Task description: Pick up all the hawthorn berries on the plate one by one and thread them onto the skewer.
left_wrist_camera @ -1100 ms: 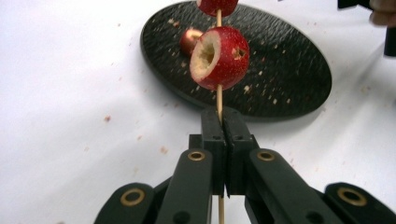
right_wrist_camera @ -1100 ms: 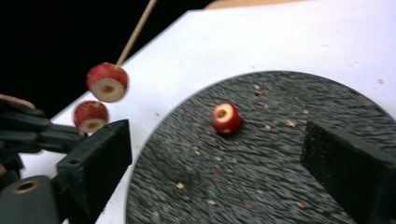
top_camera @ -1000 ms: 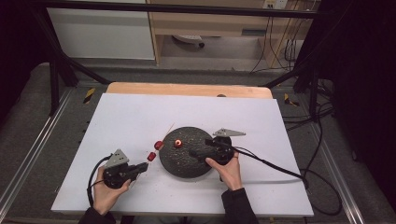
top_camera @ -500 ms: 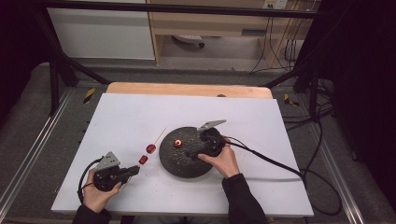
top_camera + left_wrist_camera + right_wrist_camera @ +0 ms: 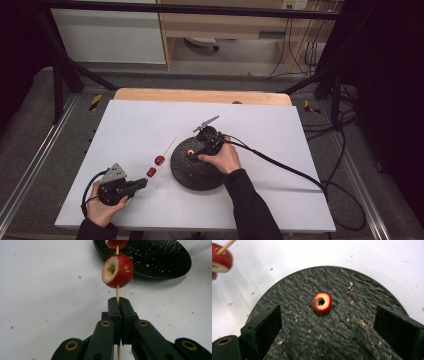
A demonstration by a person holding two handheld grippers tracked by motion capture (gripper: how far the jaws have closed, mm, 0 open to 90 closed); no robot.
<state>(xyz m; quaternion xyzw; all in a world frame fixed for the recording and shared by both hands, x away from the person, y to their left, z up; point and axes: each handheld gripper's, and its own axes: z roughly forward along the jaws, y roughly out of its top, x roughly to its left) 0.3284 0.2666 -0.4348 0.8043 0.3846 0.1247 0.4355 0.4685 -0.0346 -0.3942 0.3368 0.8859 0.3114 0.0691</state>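
Now left gripper [image 5: 119, 305] clamps thin wooden skewer [image 5: 117, 293]; right gripper [image 5: 327, 322], jaws apart, closing slightly, hovers over cored red fruit [image 5: 322, 302].

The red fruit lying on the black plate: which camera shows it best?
The right gripper view: the red fruit lies alone mid-frame on the black plate, its cored hole plain, between the open right tool. In the high view it is a small red dot. The left gripper view shows the plate's near part, no loose fruit there.
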